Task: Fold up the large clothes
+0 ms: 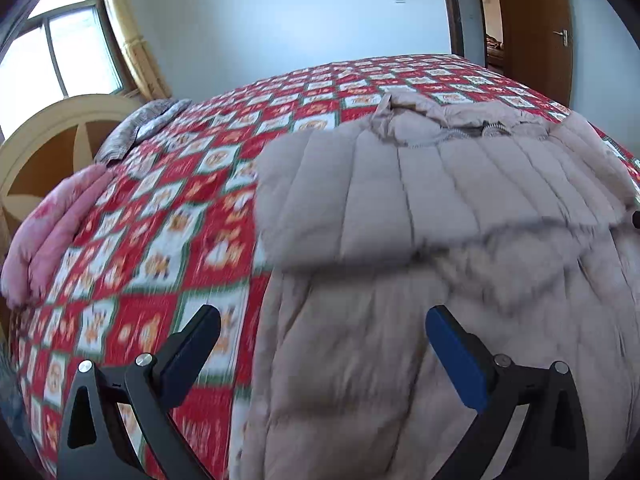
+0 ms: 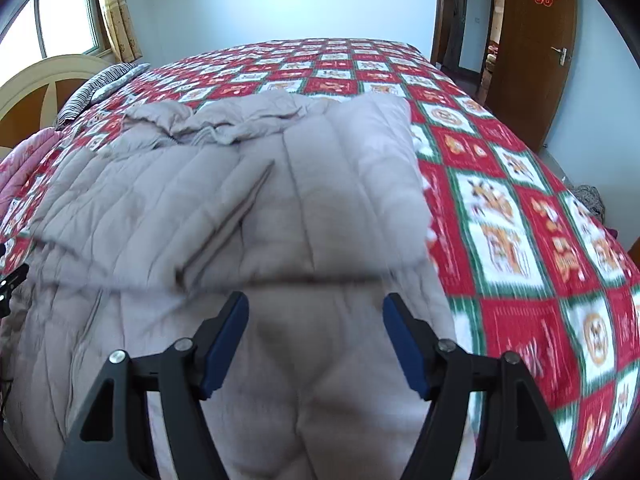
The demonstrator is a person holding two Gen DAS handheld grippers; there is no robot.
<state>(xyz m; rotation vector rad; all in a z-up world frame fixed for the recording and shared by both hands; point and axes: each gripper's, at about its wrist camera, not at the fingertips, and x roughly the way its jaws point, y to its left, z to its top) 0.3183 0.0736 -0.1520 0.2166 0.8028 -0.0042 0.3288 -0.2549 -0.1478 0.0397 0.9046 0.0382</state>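
A large beige quilted down coat [image 1: 420, 208] lies on a bed with a red, white and green checked quilt [image 1: 168, 216]. Its sleeves are folded in across the body, and the collar and zipper [image 1: 460, 132] lie at the far end. My left gripper [image 1: 324, 328] is open and empty, hovering over the coat's near left edge. In the right wrist view the coat [image 2: 248, 208] fills the middle, one sleeve folded over the other. My right gripper [image 2: 316, 316] is open and empty above the coat's lower part. The left gripper's tip shows at that view's left edge [image 2: 12, 280].
A pink folded blanket [image 1: 52, 232] and a grey striped pillow [image 1: 140, 128] lie at the bed's left by the curved headboard [image 1: 48, 136]. A window [image 1: 52, 48] is at the far left, a brown door [image 2: 532, 52] at the far right. Bare quilt [image 2: 520, 208] lies right of the coat.
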